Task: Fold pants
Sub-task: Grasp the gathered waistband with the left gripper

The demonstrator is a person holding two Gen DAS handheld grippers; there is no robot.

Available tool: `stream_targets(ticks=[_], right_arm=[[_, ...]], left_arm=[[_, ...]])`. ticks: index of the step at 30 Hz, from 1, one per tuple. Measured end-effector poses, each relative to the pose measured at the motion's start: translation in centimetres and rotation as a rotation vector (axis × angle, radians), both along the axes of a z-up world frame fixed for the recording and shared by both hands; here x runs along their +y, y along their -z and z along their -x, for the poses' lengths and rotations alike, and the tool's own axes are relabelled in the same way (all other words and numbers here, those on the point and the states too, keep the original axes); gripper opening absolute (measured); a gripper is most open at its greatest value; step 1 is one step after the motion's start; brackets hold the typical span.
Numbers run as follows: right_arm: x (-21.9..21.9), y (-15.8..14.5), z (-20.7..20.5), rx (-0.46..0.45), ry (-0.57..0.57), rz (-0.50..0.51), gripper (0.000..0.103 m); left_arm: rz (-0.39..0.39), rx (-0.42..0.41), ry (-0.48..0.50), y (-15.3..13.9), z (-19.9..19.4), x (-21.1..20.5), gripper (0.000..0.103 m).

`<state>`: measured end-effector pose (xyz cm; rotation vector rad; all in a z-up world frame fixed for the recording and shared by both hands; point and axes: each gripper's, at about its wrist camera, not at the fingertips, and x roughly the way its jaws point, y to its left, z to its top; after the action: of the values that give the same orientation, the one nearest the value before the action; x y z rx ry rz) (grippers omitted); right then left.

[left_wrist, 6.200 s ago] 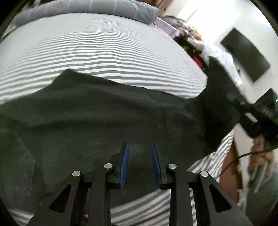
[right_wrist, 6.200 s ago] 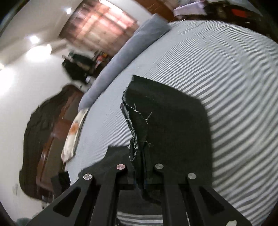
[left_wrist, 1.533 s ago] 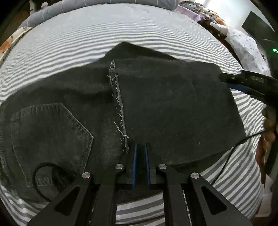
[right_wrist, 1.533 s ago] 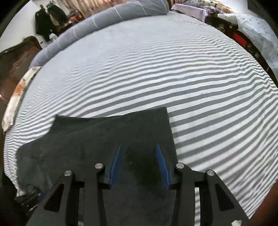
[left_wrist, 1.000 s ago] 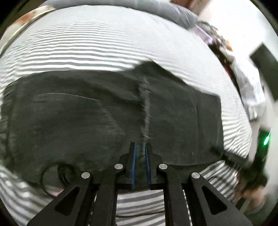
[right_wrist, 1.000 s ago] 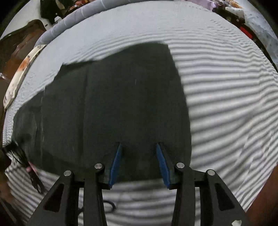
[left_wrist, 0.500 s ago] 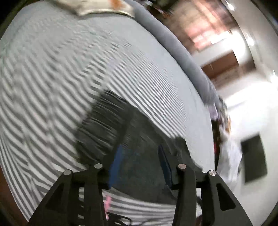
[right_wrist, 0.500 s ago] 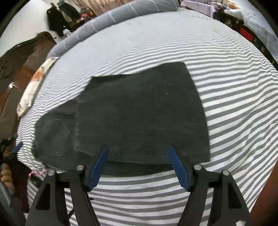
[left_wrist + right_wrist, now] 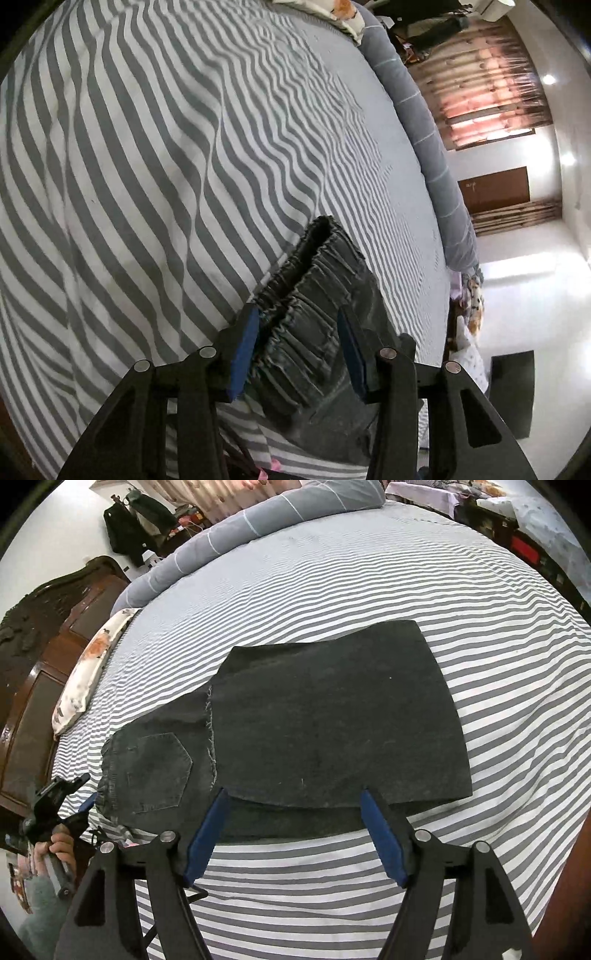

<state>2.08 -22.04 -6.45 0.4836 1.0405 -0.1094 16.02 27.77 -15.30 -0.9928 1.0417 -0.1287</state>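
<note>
Black denim pants (image 9: 332, 723) lie folded on the striped bed, legs doubled over the seat, back pocket and elastic waistband at the left end. My right gripper (image 9: 295, 830) is open wide and empty, just above the pants' near edge. My left gripper (image 9: 299, 350) is open, its blue pads either side of the gathered waistband (image 9: 314, 284); it also shows at the left edge of the right wrist view (image 9: 79, 801), at the waistband end.
The grey-and-white striped bed sheet (image 9: 332, 572) spreads all around. A rolled grey quilt (image 9: 258, 520) lies along the far edge, a floral pillow (image 9: 88, 668) and dark wooden headboard (image 9: 40, 635) at the left. A person's hand (image 9: 59, 845) holds the left gripper.
My left gripper let go of the pant leg, opened and swung to the waistband end. My right gripper opened wider and drew back from the folded pants.
</note>
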Motion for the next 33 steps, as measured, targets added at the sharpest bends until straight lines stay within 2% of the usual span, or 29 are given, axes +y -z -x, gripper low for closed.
stream_targets(ticks=[7, 13, 16, 18, 20, 22, 27, 33], right_arm=[[0.8, 0.2, -0.4, 0.024, 0.0, 0.019, 0.072], [1.4, 0.3, -1.1, 0.022, -0.009, 0.017, 0.072], [2.0, 0.4, -1.4, 0.027, -0.024, 0.014, 0.072], [2.3, 0.2, -1.5, 0.026, -0.04, 0.024, 0.072], [2.5, 0.1, -1.5, 0.022, -0.053, 0.039, 0.072], [2.5, 0.0, -1.7, 0.021, -0.058, 0.036, 0.072], [2.4, 0.8, -2.1, 0.036, -0.054, 0.025, 0.072], [3.1, 1.5, -2.3, 0.048, -0.067, 0.034, 0.072]], left_arm=[[-0.034, -0.009, 0.026, 2.0, -1.0, -1.1, 0.045], [-0.08, -0.023, 0.078, 1.7, -1.1, -2.3, 0.048], [-0.089, 0.006, 0.081, 1.5, -0.8, -2.9, 0.048], [-0.079, 0.012, 0.067, 1.5, -0.3, -2.7, 0.048], [-0.007, 0.048, 0.041, 2.5, 0.7, -2.7, 0.048], [0.054, 0.046, 0.0, 3.2, 1.6, -2.1, 0.048], [0.049, 0.048, 0.024, 3.3, 0.6, -2.3, 0.048], [0.08, 0.041, -0.023, 3.4, -1.4, -2.1, 0.05]])
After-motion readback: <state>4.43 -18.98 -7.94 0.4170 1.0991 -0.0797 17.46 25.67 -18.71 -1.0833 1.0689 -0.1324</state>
